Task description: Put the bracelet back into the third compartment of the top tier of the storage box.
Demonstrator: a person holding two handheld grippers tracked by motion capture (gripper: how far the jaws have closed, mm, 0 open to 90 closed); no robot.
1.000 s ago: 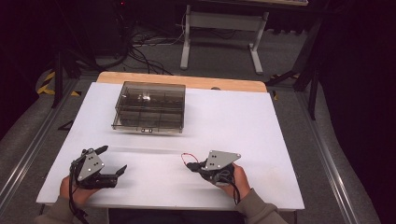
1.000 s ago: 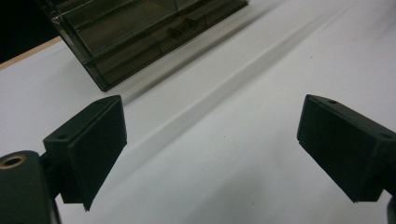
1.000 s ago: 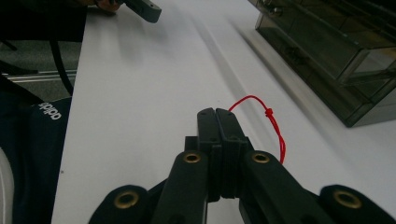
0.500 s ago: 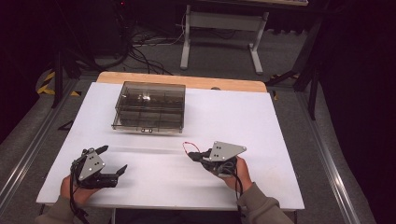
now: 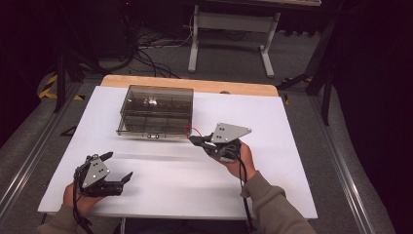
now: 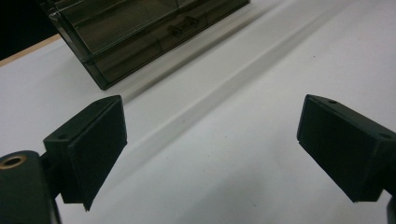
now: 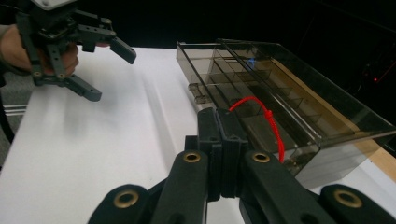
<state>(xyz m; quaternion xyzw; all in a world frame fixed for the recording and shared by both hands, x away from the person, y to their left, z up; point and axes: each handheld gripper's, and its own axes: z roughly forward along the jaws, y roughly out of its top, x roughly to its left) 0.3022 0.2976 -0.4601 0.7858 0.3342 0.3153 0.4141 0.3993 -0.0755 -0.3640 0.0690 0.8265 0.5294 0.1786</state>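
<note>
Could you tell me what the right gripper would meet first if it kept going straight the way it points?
Probably the smoked plastic drawer box: the right gripper, shut on a red zip tie, points at its near corner.

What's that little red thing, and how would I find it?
Start at the white table, then find the smoky see-through box with compartments near its far edge. Right at that box's front corner, the right gripper pinches a thin red loop, the scene's one bright red thing.

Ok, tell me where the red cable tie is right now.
The red cable tie is pinched in the shut right gripper, just off the front right corner of the smoky plastic organizer box, mid-table in the high view.
</note>
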